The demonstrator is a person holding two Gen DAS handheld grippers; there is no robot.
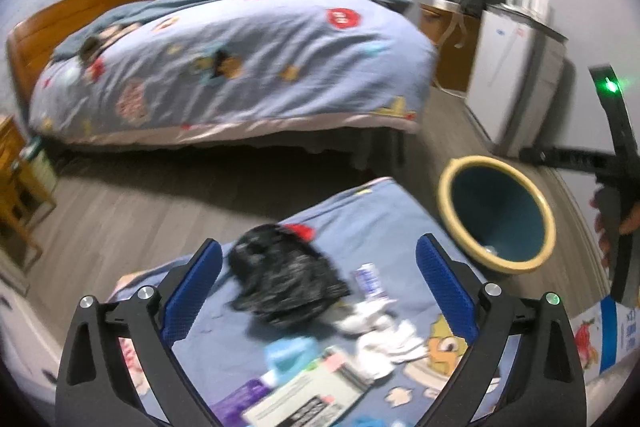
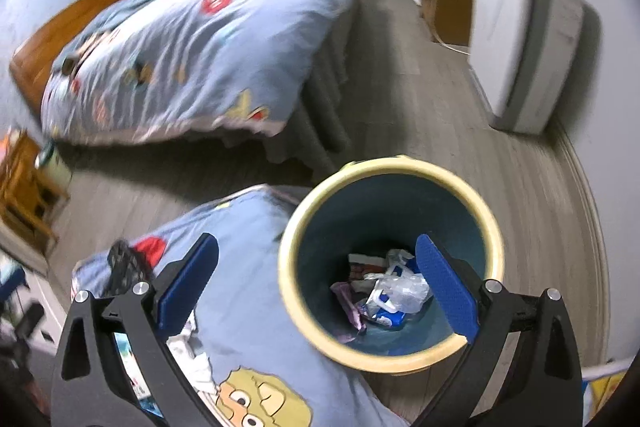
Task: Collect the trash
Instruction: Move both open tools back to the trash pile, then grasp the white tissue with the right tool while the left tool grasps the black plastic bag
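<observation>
From the left wrist, the left gripper (image 1: pixel 318 291) hangs over the near bed (image 1: pixel 392 211) with its jaws spread wide and nothing between them. Just beyond the tips lies a crumpled black plastic bag (image 1: pixel 284 285); to its right are white tissue wads (image 1: pixel 384 335) and a small wrapper (image 1: pixel 370 277), with a leaflet (image 1: pixel 308 395) nearer still. All of it looks light and limp. I'd pinch the bag at a raised fold, since the film may slip. The bin (image 1: pixel 498 215) stands on the floor to the right.

From the right wrist, the right gripper (image 2: pixel 316 291) hovers above the bin's (image 2: pixel 390 169) near rim, wide open and empty. Wrappers (image 2: pixel 390 291) lie in the bottom.
</observation>
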